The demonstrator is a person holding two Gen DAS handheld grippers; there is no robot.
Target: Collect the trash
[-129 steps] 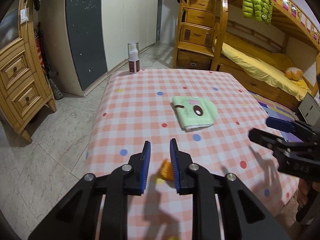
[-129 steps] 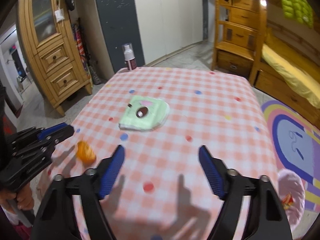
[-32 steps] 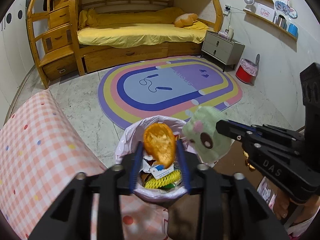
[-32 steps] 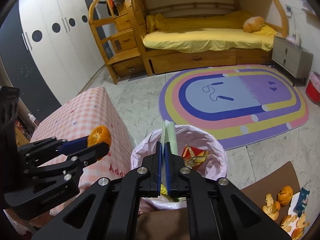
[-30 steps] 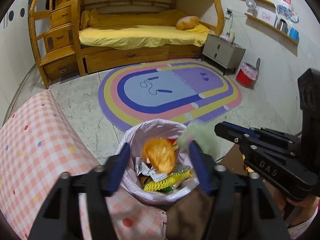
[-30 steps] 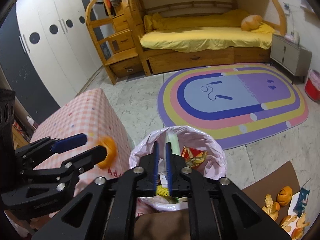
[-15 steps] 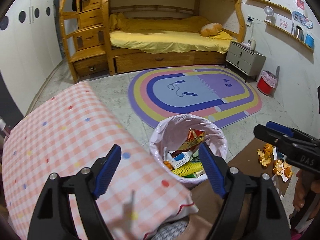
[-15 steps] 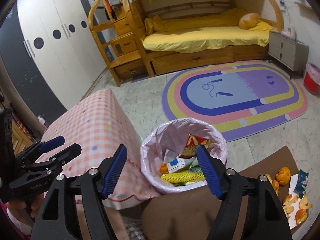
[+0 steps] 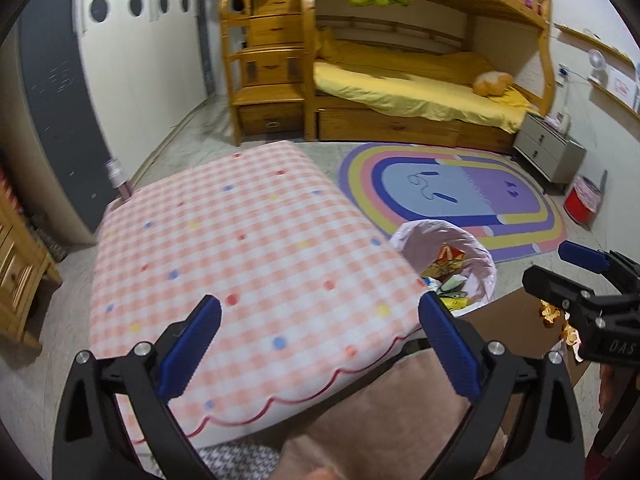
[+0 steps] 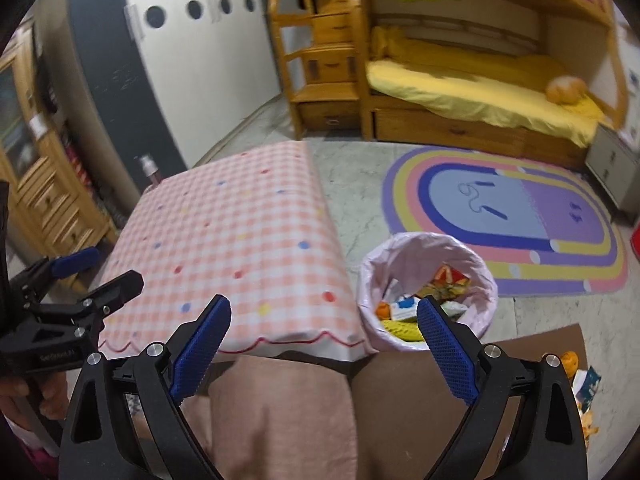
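The trash bin (image 10: 404, 250), lined with a pink bag, stands on the floor at the table's right corner and holds wrappers and an orange piece (image 10: 383, 310). My right gripper (image 10: 324, 308) hovers between the table edge and the bin, its jaws still opening with nothing between them. My left gripper (image 9: 319, 308) hangs over the near end of the pink checked table (image 9: 240, 240), its jaws also opening and empty. Each gripper shows in the other's view: the right gripper (image 9: 556, 270) at the right edge, the left gripper (image 10: 116, 268) at the left edge. The bin (image 9: 482, 270) sits just right of the table.
A small bottle (image 9: 118, 176) stands on the table's far left corner. Orange peels (image 10: 570, 360) lie on a brown board right of the bin. A rainbow rug (image 9: 452, 196) and a wooden bunk bed (image 9: 400, 80) lie beyond. A person's knees (image 10: 280, 412) are below.
Both grippers let go over the bin: the orange peel and the green pack dropped in. The jaws went wide, and both hands rose and swung left toward the table.
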